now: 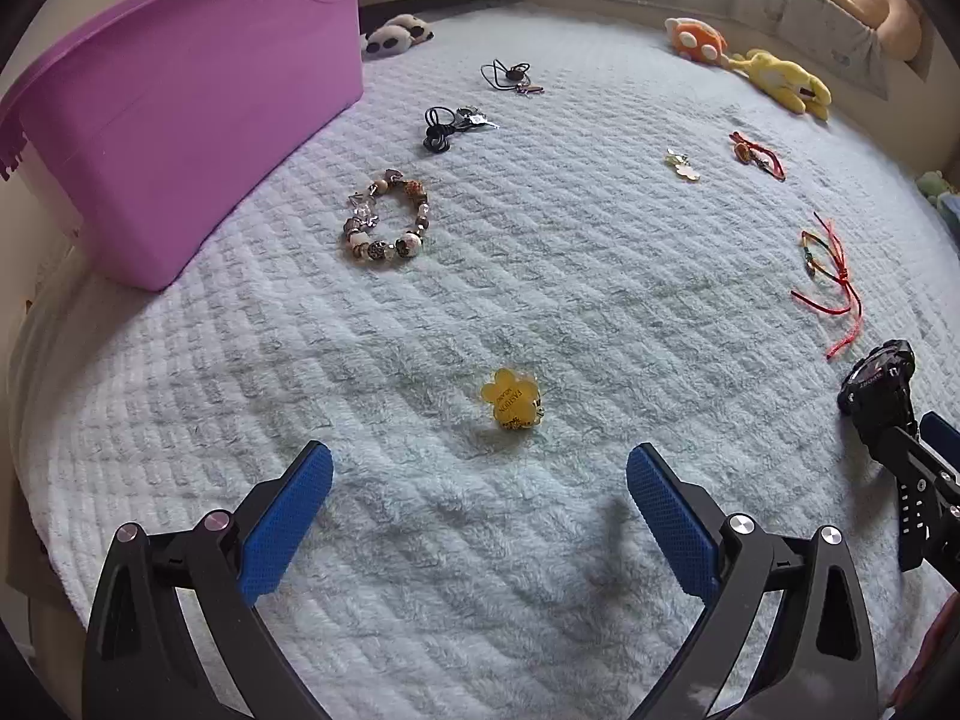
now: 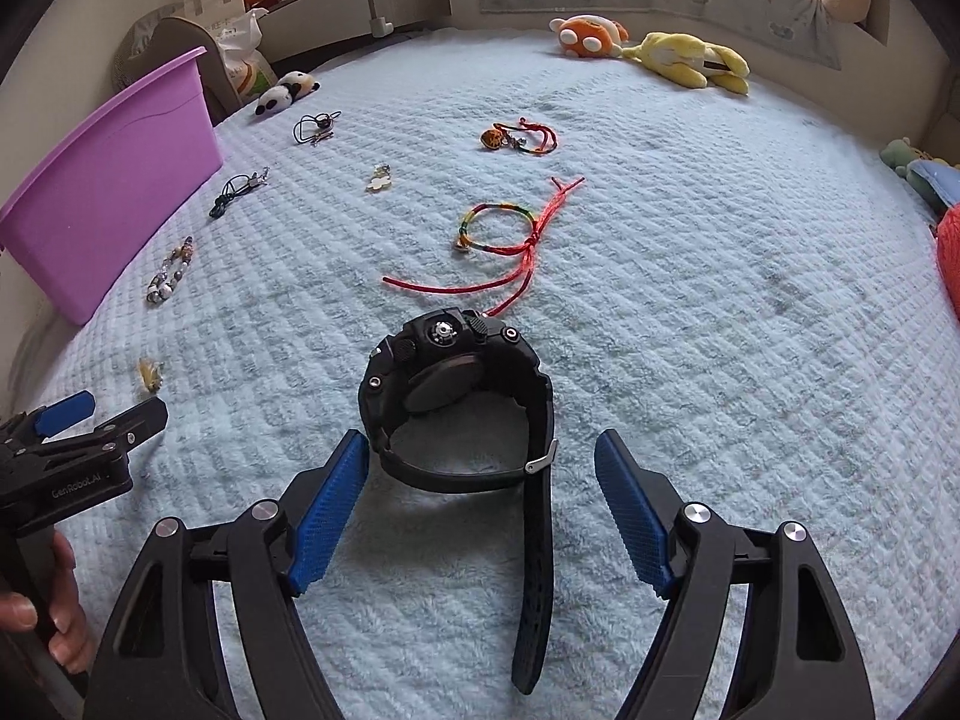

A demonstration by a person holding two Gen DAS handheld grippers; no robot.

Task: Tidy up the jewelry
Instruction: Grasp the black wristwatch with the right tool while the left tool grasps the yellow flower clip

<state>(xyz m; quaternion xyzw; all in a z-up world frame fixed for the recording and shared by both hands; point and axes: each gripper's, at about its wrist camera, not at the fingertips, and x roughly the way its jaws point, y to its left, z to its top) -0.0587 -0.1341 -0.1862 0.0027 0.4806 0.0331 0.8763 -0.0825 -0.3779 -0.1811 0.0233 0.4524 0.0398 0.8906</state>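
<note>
Both jaws spread wide, nothing gripped. Left gripper (image 1: 480, 483) hangs over the pale fluffy quilted blanket (image 1: 540, 300), blue textured pads (image 1: 288, 516) apart, yellow flower-shaped charm (image 1: 512, 401) just ahead between the fingers, not touched. Charm is translucent plastic, printed "FASHION", smaller line unreadable, small metal bits at its edge.

Right gripper (image 2: 480, 504) straddles the black watch (image 2: 456, 396): chunky resin case on its side, buckled strap loop between the pads, long strap tail running back toward the camera. Left pad (image 2: 330, 516) just beside the strap loop; contact cannot be told. Right pad clear of it. Left wrist view shows "SPORT" on the watch bezel (image 1: 876, 378). Other gripper's body, at left edge of the right wrist view, reads "GenRobot.AI".

Landmark: purple plastic bin (image 1: 192, 108), smooth-walled, on the blanket's left edge. Beaded bracelet (image 1: 387, 222), mixed brown, white and clear beads, lies near the bin's front wall. Black cord piece (image 1: 450, 126) with metal charms sits farther along from the bin, a second black cord piece (image 1: 510, 78) beyond that. Panda plush (image 1: 396, 36) just behind the bin's far corner. Well away from the bin, across the blanket: small pale charm (image 1: 682, 165), red cord bracelet with pendant (image 1: 756, 153), rainbow woven bracelet with long red strings (image 1: 831, 276), then the watch. Orange plush (image 1: 696, 39) and yellow plush (image 1: 780, 81) at the far edge.
</note>
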